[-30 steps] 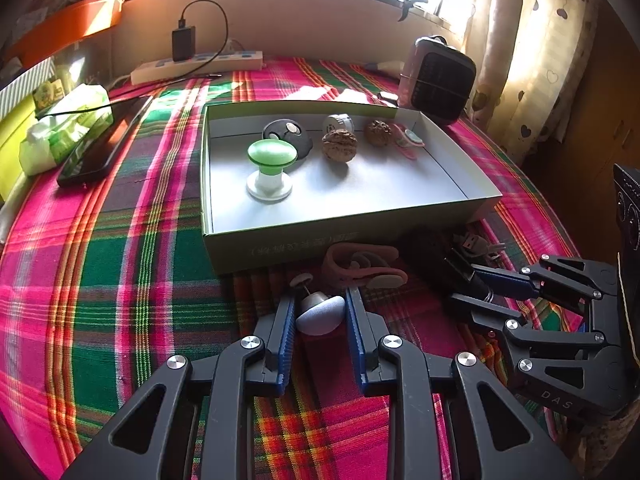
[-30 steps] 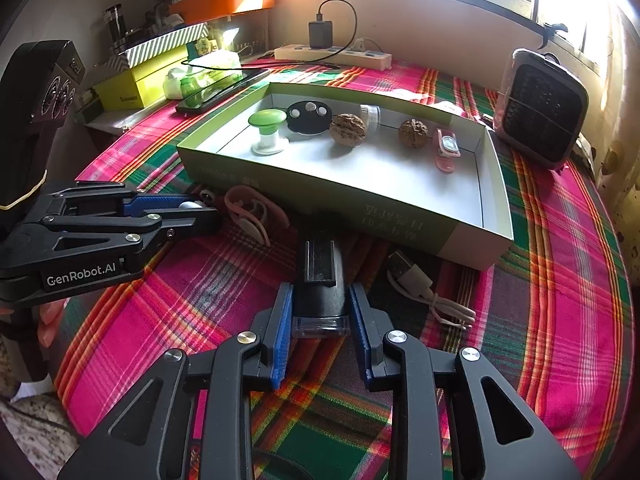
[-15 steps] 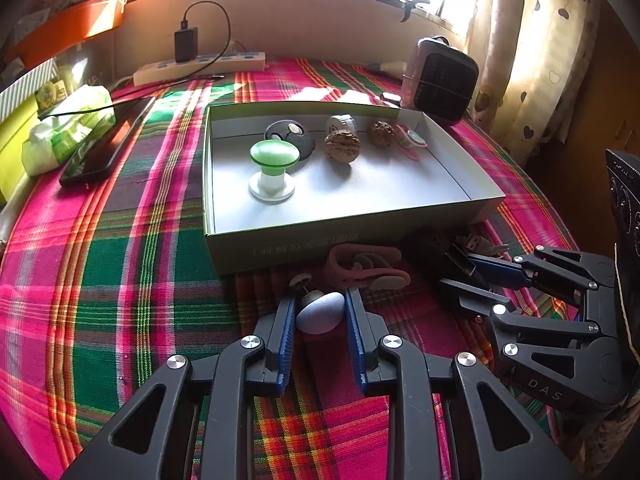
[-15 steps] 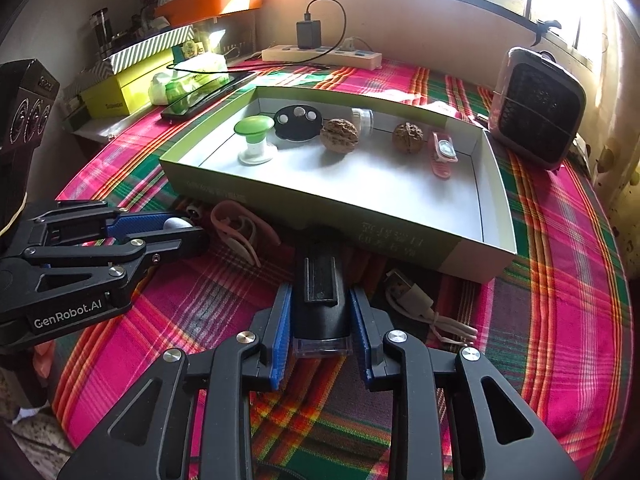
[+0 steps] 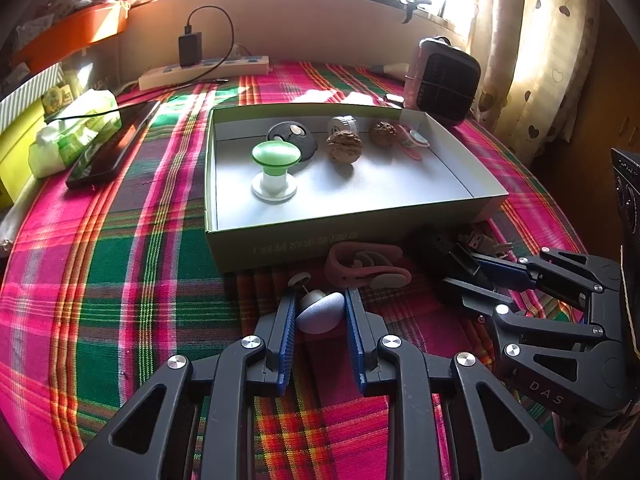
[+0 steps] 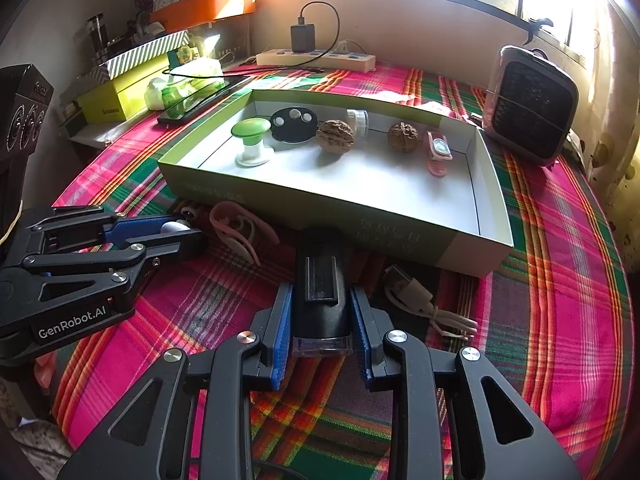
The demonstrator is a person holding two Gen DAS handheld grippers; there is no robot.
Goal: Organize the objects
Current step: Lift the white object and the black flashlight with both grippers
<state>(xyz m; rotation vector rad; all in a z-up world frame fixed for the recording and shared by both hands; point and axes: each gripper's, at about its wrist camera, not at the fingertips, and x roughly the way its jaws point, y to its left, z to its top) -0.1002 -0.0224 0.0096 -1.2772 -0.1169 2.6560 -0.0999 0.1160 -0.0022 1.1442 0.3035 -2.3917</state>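
Observation:
A shallow green-sided box (image 5: 224,184) (image 6: 492,184) sits mid-table. It holds a green-capped knob (image 5: 275,168), a black disc (image 5: 290,138), two walnuts (image 5: 344,147), a small white jar and a pink watch (image 6: 437,151). My left gripper (image 5: 320,312) is shut on a small white egg-shaped object (image 5: 320,314) in front of the box, lifted off the cloth. My right gripper (image 6: 320,320) is shut on a black rectangular device (image 6: 320,296) by the box's front wall. A pink strap-like item (image 5: 366,268) lies between them.
A beige USB cable (image 6: 424,304) lies right of the right gripper. A small heater (image 6: 528,112) stands at the back right. A power strip (image 5: 204,72), phone (image 5: 112,148), tissue pack and boxes are at the back left, on the plaid cloth.
Both grippers have risen a little with their objects and drawn slightly closer to the box. The objects in the box have not moved.

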